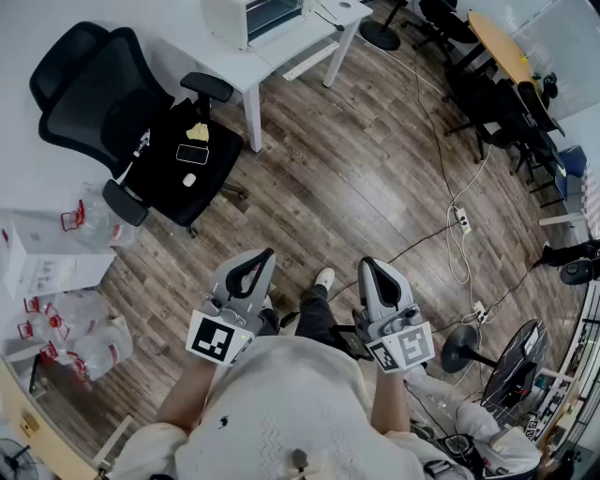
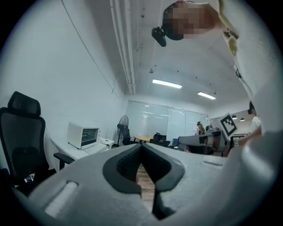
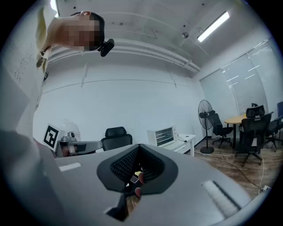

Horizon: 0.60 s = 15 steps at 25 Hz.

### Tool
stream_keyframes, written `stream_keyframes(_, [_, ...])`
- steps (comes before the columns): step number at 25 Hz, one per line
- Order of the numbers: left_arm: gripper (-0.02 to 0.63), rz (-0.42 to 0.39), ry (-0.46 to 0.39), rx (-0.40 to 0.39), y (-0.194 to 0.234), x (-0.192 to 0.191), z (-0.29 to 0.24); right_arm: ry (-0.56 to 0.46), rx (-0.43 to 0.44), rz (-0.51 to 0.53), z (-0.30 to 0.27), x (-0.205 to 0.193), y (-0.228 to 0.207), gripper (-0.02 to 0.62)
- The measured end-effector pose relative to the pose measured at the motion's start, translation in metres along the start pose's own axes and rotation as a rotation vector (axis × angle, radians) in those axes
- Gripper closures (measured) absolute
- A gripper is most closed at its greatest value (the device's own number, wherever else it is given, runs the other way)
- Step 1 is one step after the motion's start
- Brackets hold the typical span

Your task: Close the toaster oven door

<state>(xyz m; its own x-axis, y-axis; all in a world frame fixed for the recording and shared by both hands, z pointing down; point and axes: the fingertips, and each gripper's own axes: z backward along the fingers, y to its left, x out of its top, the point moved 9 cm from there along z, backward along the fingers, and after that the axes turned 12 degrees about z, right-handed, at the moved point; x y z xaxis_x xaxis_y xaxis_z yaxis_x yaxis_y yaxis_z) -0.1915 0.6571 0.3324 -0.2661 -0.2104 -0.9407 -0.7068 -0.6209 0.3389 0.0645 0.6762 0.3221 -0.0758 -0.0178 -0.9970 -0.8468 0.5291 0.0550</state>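
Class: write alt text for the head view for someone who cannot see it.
Seen from above, a person holds a left claw and a right claw, both shut and empty, over a wood floor. A white toaster oven sits on a desk far ahead, with a black office chair beside it.
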Motion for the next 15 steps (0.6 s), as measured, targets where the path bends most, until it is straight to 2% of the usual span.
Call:
stream_keyframes(3, [0.603,0.020,0.036,0.017,-0.025,-0.008,0.036,-0.008,-0.040,-0.053,0.043,0.014,0.015,0.586])
stream_keyframes(5, [0.603,-0.007,0.030,0.013,-0.033,-0.006,0.045,-0.017,-0.063,-0.065,0.058,0.018,0.024,0.586])
stream_keyframes(8, [0.603,-0.045,-0.002,-0.025,-0.041,0.000,0.050,-0.011,-0.086,-0.035,0.073,0.019,0.040,0.588])
stream_keyframes(15, [0.603,-0.028,-0.022,-0.070,-0.055,0.003,0.063,0.008,-0.100,-0.003,0.091,0.021,0.058,0.586])
